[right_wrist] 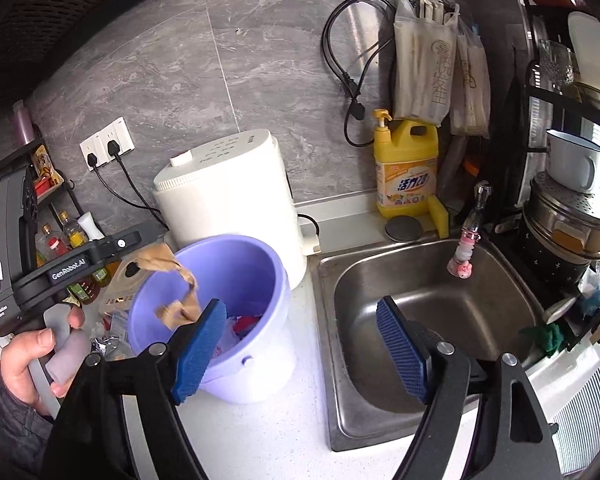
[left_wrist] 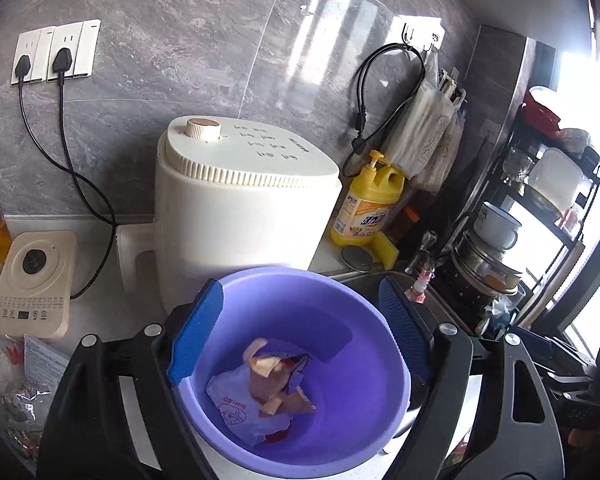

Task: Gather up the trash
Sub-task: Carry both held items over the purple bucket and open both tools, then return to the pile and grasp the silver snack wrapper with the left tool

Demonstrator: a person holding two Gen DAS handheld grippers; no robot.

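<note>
A purple bucket [left_wrist: 340,400] stands on the white counter, seen from above in the left wrist view. Inside lie tan paper scraps [left_wrist: 274,380] on a white printed wrapper [left_wrist: 236,404]. My left gripper [left_wrist: 300,332] is open, its blue pads astride the bucket's rim with nothing between them. In the right wrist view the bucket [right_wrist: 236,272] sits left of the sink. Blurred tan scraps [right_wrist: 176,284] are in the air over its left rim, close to my right gripper's left pad [right_wrist: 202,346]. My right gripper [right_wrist: 302,348] is open and holds nothing.
A white appliance [left_wrist: 244,208] stands behind the bucket, a yellow detergent bottle [right_wrist: 406,172] beside it. The steel sink [right_wrist: 440,412] and tap [right_wrist: 474,224] lie right, with a rack of pots [right_wrist: 568,232] beyond. Wrappers [left_wrist: 16,392] lie on the counter left. A hand [right_wrist: 24,364] grips the left tool.
</note>
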